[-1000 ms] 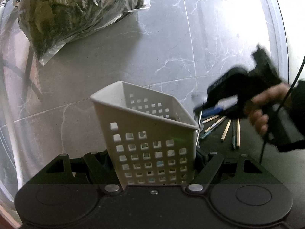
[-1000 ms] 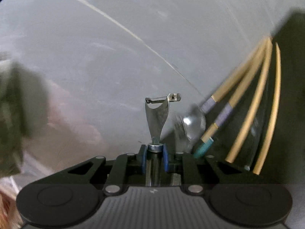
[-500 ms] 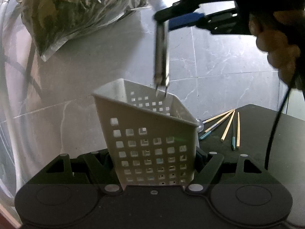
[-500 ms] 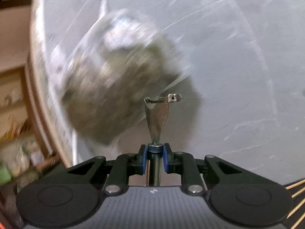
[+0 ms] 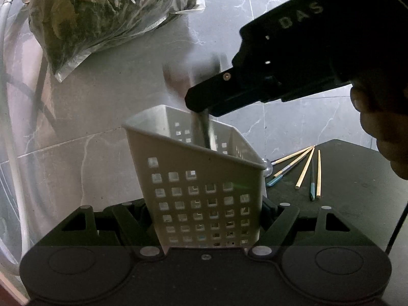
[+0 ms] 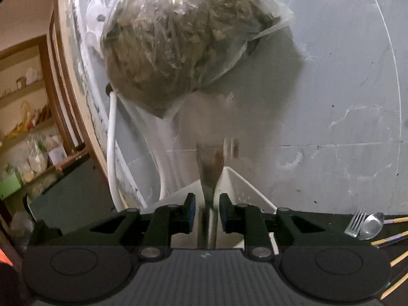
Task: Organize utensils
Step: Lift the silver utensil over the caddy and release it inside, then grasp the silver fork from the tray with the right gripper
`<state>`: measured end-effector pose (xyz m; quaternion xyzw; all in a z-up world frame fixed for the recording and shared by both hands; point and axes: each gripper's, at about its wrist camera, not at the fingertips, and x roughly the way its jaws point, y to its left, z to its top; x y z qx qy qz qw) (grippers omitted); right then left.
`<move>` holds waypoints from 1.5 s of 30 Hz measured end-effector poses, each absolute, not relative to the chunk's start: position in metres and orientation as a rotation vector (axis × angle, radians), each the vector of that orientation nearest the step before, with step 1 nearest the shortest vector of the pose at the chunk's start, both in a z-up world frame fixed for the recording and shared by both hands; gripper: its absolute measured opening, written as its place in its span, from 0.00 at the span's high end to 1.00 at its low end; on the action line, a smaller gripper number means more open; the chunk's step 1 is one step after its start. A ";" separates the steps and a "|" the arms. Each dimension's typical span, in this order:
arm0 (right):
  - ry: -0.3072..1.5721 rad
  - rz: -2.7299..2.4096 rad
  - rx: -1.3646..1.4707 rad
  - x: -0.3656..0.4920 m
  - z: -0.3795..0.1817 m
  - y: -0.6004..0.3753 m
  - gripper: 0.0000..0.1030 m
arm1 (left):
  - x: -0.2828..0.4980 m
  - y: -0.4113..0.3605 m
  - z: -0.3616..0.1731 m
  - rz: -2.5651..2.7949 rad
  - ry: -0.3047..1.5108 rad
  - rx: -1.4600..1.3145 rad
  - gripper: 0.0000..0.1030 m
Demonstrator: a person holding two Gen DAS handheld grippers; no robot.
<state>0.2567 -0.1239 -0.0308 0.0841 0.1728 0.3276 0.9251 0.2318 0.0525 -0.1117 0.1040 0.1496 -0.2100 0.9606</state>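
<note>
My left gripper is shut on a white perforated utensil basket and holds it upright. My right gripper is directly above the basket; it shows from the side in the left wrist view. Its blue pads stand apart. A metal peeler, blurred, is between them, its handle down inside the basket. Several chopsticks, a fork and a spoon lie on the black surface at the right.
A clear plastic bag of dried greens hangs on the grey marble wall above the basket; it also shows in the right wrist view. White hoses run down the left. A doorway with shelves is at far left.
My right gripper carried the peeler from the black surface up over the basket. Its jaws have now opened and the peeler is dropping, blurred, into the basket. The left gripper stayed still.
</note>
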 end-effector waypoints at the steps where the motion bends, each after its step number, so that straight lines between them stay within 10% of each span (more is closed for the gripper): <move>1: 0.375 0.684 0.167 0.258 -0.031 -0.124 0.64 | 0.232 0.053 -0.112 -0.424 0.304 0.211 0.24; 12: 0.312 0.619 0.230 0.258 -0.019 -0.184 0.10 | 0.234 0.052 -0.111 -0.420 0.310 0.211 0.24; 39: 0.640 0.651 0.103 0.454 -0.124 -0.246 0.11 | 0.233 0.028 -0.104 -0.338 0.336 0.228 0.24; 45: 0.725 0.735 0.019 0.468 -0.133 -0.237 0.39 | 0.231 0.025 -0.105 -0.323 0.334 0.227 0.24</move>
